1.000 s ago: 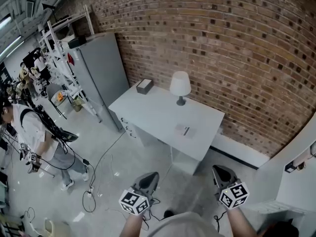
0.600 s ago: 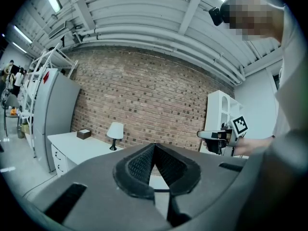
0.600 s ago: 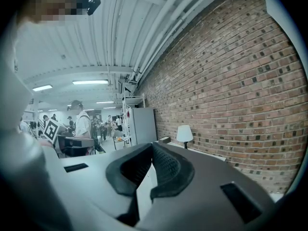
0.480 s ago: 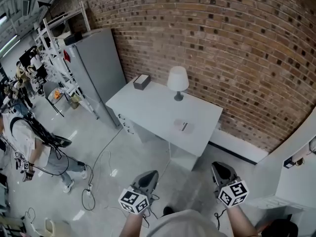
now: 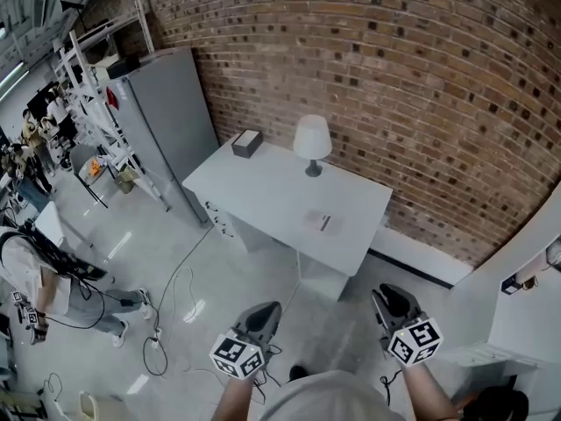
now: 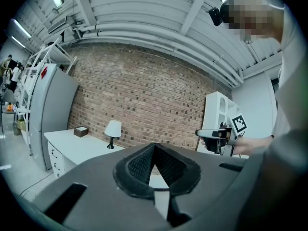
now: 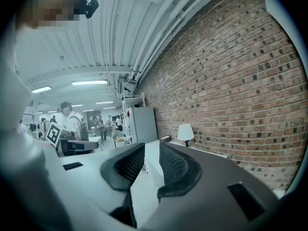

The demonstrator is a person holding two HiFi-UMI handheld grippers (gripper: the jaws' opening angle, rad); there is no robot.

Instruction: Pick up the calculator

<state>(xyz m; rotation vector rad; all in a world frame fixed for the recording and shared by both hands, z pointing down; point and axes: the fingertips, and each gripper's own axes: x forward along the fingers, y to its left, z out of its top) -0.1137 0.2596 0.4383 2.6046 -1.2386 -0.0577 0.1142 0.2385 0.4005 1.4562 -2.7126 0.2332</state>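
Observation:
The calculator (image 5: 321, 222) is a small flat pale thing with a dark strip, lying near the right front part of the white desk (image 5: 263, 191). Both grippers hang low over the floor, well short of the desk. My left gripper (image 5: 264, 310) (image 6: 154, 149) is shut, its pads meeting at the tip with nothing between them. My right gripper (image 5: 392, 297) (image 7: 151, 152) is opening; a gap shows between its pads and it holds nothing. The desk's edge (image 7: 153, 159) shows through that gap.
On the desk stand a white lamp (image 5: 312, 139) and a brown box (image 5: 247, 142). A grey cabinet (image 5: 166, 112) stands left of the desk, and the brick wall (image 5: 421, 86) runs behind it. Cables (image 5: 171, 296) lie on the floor. A person (image 5: 39, 279) stands at far left.
The right gripper's jaws have parted. The head view has drifted, so the desk sits slightly higher and more to the left. The person at far left has moved down the picture.

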